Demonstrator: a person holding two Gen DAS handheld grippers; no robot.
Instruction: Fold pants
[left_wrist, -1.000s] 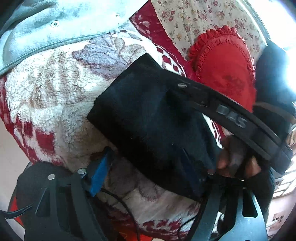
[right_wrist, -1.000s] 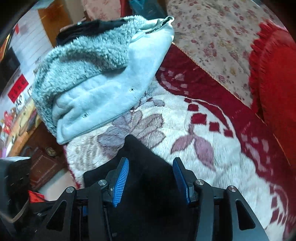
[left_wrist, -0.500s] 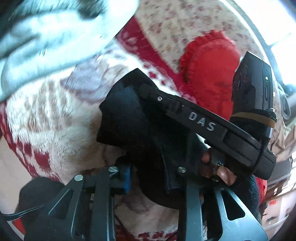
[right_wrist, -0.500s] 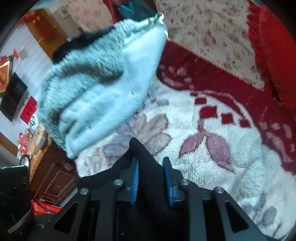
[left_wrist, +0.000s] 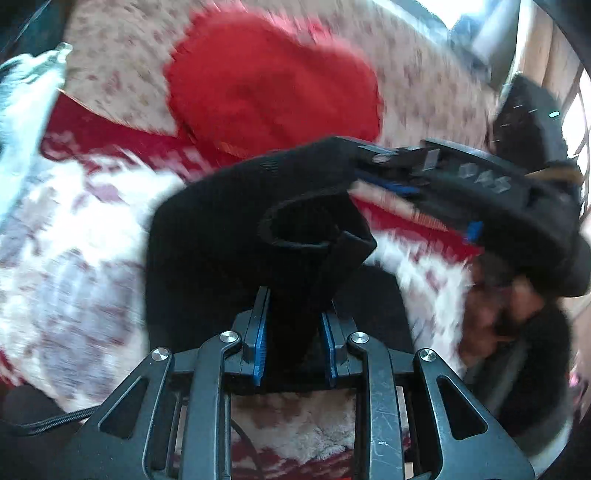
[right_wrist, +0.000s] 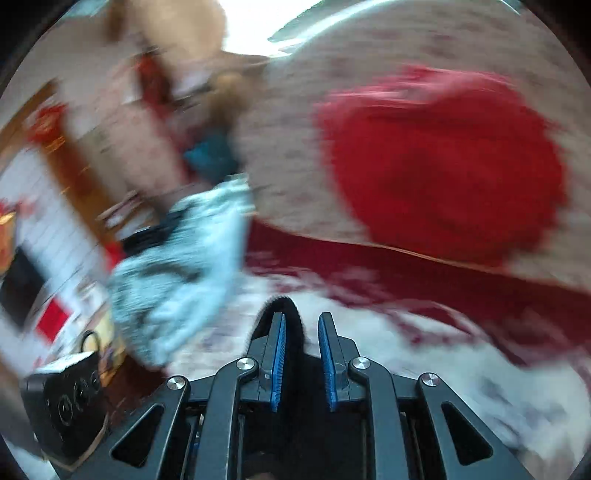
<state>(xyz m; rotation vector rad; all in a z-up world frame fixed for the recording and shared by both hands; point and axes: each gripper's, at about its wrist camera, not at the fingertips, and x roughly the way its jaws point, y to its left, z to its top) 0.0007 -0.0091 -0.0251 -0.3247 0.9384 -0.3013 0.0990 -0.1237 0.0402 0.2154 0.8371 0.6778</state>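
Observation:
The black pants (left_wrist: 229, 236) hang bunched above the red-and-white fleece blanket (left_wrist: 74, 266). My left gripper (left_wrist: 295, 317) is shut on a thick fold of them, low in the left wrist view. My right gripper shows there (left_wrist: 384, 177) at the right, clamped on the pants' far edge. In the right wrist view my right gripper (right_wrist: 301, 332) is shut on a thin edge of the black pants (right_wrist: 291, 314). Both views are motion-blurred.
A red heart-shaped cushion (left_wrist: 273, 92) leans on the floral sofa back (left_wrist: 424, 81), also in the right wrist view (right_wrist: 443, 166). A light blue fleece jacket (right_wrist: 184, 273) lies at the left of the blanket. Room furniture shows far left.
Both grippers closed on the black pants and lifted them off the blanket, swinging toward the red cushion. A second ago both were open over the flat pants.

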